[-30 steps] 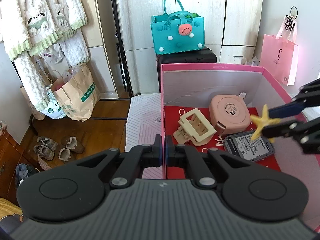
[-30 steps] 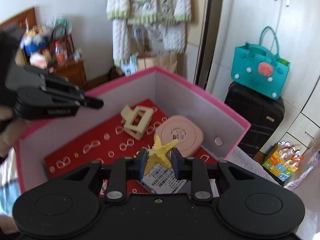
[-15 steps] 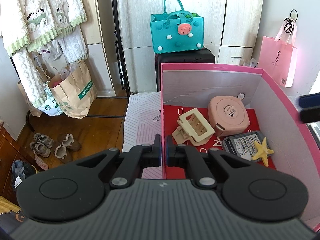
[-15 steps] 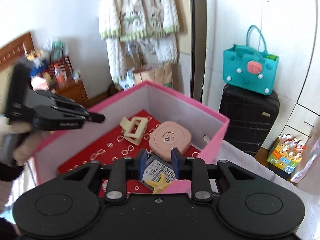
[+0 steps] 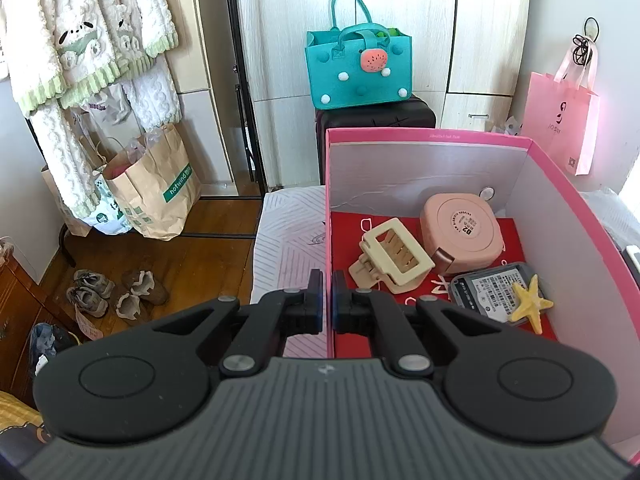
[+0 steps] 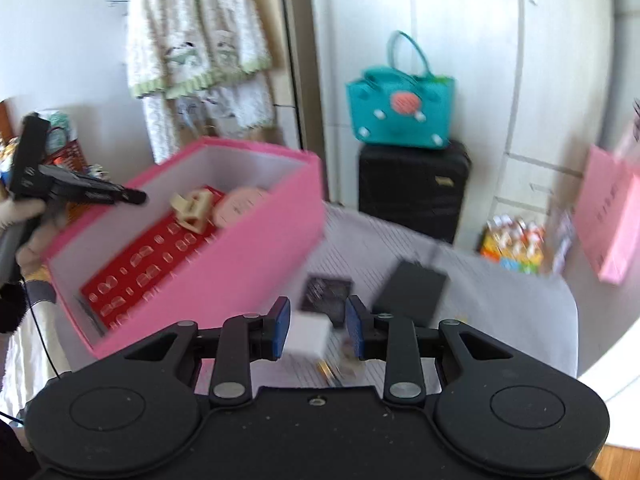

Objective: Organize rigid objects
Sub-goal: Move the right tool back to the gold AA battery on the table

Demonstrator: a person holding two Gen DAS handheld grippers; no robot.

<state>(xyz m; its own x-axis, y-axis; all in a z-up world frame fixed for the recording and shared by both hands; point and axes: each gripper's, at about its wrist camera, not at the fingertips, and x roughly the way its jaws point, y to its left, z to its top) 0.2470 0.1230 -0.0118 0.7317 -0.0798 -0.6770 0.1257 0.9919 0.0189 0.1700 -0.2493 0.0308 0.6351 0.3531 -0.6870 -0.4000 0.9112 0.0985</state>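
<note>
Left wrist view puts your left gripper (image 5: 327, 300) right at the near left wall of the pink box (image 5: 424, 135), its jaws pressed together on that wall's top edge. Inside the box, on the red patterned floor, the yellow starfish (image 5: 530, 303) lies at the near right, resting on the corner of a grey hard drive (image 5: 490, 292). Beyond these sit a cream hair claw (image 5: 394, 256) and a round pink case (image 5: 464, 232), the case close to the far wall. All four are to the right of your fingertips and apart from them. From the right wrist view, which is smeared by motion, your right gripper (image 6: 318, 328) is outside the box, to its right, over the pale striped bedcover (image 6: 500, 292); its blue-padded jaws are opening and grip nothing. Between them, lower down, shows a small white block (image 6: 308, 336), probably lying on the cover. Just past the fingertips lie a dark patterned card (image 6: 326, 292) and a flat black slab (image 6: 412, 290). Your left hand (image 6: 24, 224) shows at that frame's left edge, holding its gripper at the box.
</note>
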